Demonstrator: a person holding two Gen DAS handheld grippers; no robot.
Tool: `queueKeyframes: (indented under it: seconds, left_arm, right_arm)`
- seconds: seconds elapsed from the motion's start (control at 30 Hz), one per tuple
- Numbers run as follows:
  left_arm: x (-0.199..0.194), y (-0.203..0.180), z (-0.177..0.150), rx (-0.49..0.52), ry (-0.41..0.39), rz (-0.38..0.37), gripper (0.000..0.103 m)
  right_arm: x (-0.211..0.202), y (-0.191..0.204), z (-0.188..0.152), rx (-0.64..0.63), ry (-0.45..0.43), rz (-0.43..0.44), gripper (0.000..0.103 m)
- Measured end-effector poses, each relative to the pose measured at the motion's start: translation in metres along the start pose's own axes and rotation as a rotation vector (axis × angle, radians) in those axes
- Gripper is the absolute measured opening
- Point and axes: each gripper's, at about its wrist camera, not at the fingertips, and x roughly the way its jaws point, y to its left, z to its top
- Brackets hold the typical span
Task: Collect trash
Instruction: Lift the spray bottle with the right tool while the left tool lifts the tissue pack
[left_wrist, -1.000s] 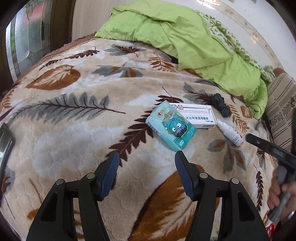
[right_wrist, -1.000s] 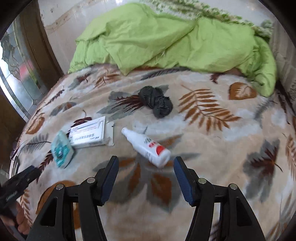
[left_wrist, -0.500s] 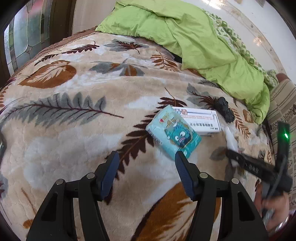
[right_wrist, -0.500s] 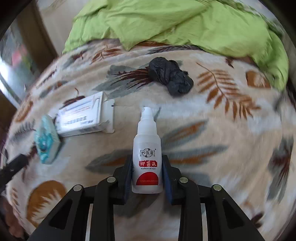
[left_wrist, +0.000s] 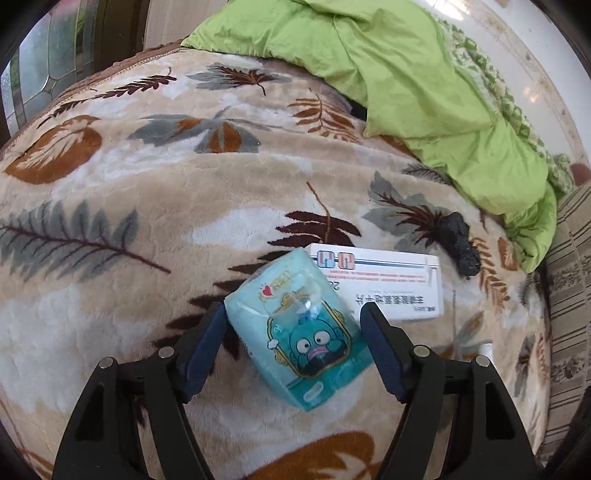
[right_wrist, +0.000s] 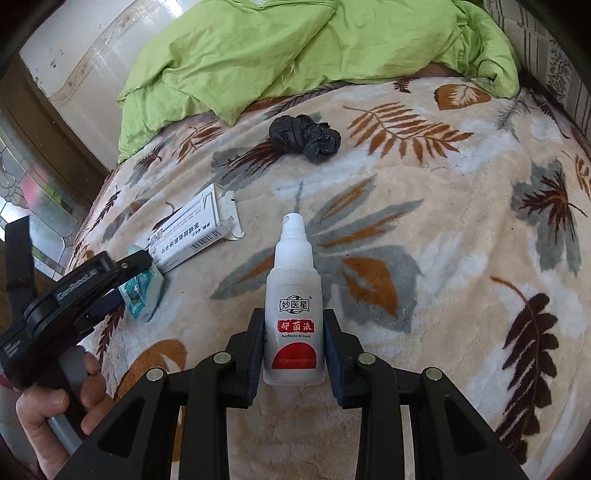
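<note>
My right gripper (right_wrist: 293, 334) is shut on a white spray bottle (right_wrist: 293, 295) with red label, nozzle pointing away, just above the leaf-patterned blanket. My left gripper (left_wrist: 293, 332) is open, its fingers on either side of a teal tissue pack (left_wrist: 299, 332) with a cartoon face; gaps show at both pads. The pack also shows in the right wrist view (right_wrist: 144, 291). A white medicine box (left_wrist: 384, 286) lies just behind the pack, also in the right wrist view (right_wrist: 192, 230). A crumpled black plastic bag (right_wrist: 304, 136) lies farther back, also in the left wrist view (left_wrist: 458, 240).
A green duvet (right_wrist: 295, 48) is bunched at the head of the bed. A striped cushion (left_wrist: 569, 295) lies at the right edge. A glass-paned door (left_wrist: 40, 70) stands beyond the left bed edge. The left gripper's body and the hand holding it (right_wrist: 55, 332) are at the right view's left.
My left gripper moved forward until its fingers straddle the tissue pack. My right gripper closed on the spray bottle a half second ago and has lifted it slightly.
</note>
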Motion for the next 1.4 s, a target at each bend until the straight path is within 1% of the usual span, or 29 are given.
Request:
queueKeyframes:
  seconds: [0.03, 0.1, 0.13, 0.17, 0.27, 0.37, 0.43, 0.6, 0.73, 0.9, 1.1, 1.2, 1.27, 1.33, 1.4]
  left_arm:
    - [0.003, -0.001, 0.001, 0.016, -0.002, 0.011, 0.073]
    - [0.004, 0.0, 0.002, 0.039, -0.011, 0.019, 0.067]
    - [0.003, 0.002, 0.001, 0.044, -0.017, 0.022, 0.06]
    - [0.002, 0.004, 0.001, 0.049, -0.018, 0.023, 0.054]
    - [-0.001, 0.009, 0.0, 0.053, -0.019, 0.008, 0.043]
    - [-0.006, 0.009, -0.004, 0.069, -0.022, -0.001, 0.034]
    - [-0.011, 0.01, -0.008, 0.08, -0.026, -0.004, 0.032]
    - [-0.031, 0.015, -0.021, 0.089, -0.043, -0.036, 0.031]
    - [-0.057, 0.011, -0.035, 0.113, -0.091, -0.062, 0.031]
    - [-0.093, -0.001, -0.062, 0.19, -0.149, -0.071, 0.031]
    - [-0.13, -0.007, -0.1, 0.24, -0.155, -0.1, 0.031]
    - [-0.144, -0.011, -0.125, 0.276, -0.171, -0.085, 0.032]
    - [-0.149, -0.012, -0.136, 0.278, -0.18, -0.073, 0.032]
    - [-0.147, -0.016, -0.141, 0.295, -0.181, -0.065, 0.032]
    - [-0.142, -0.022, -0.144, 0.325, -0.189, -0.039, 0.032]
  right_arm:
    - [0.001, 0.001, 0.0, -0.003, 0.0, -0.005, 0.032]
    - [0.001, 0.002, 0.0, -0.006, -0.003, -0.004, 0.032]
    - [0.001, 0.002, 0.0, -0.005, -0.006, -0.004, 0.032]
    - [0.001, 0.002, 0.0, -0.007, -0.008, -0.004, 0.032]
    - [-0.001, 0.005, 0.0, -0.012, -0.014, 0.002, 0.032]
    - [-0.007, 0.011, -0.002, -0.031, -0.035, 0.008, 0.032]
    - [-0.013, 0.017, -0.004, -0.047, -0.055, 0.01, 0.032]
    - [-0.03, 0.024, -0.016, -0.067, -0.091, 0.033, 0.032]
    - [-0.044, 0.022, -0.024, -0.056, -0.123, 0.042, 0.032]
    - [-0.061, 0.012, -0.039, -0.027, -0.142, 0.049, 0.032]
    - [-0.082, 0.003, -0.064, -0.021, -0.141, 0.06, 0.032]
    - [-0.086, 0.001, -0.079, -0.024, -0.122, 0.065, 0.032]
    - [-0.087, 0.003, -0.086, -0.038, -0.117, 0.058, 0.032]
    - [-0.087, 0.005, -0.088, -0.063, -0.117, 0.04, 0.032]
    - [-0.087, 0.006, -0.088, -0.069, -0.123, 0.024, 0.032]
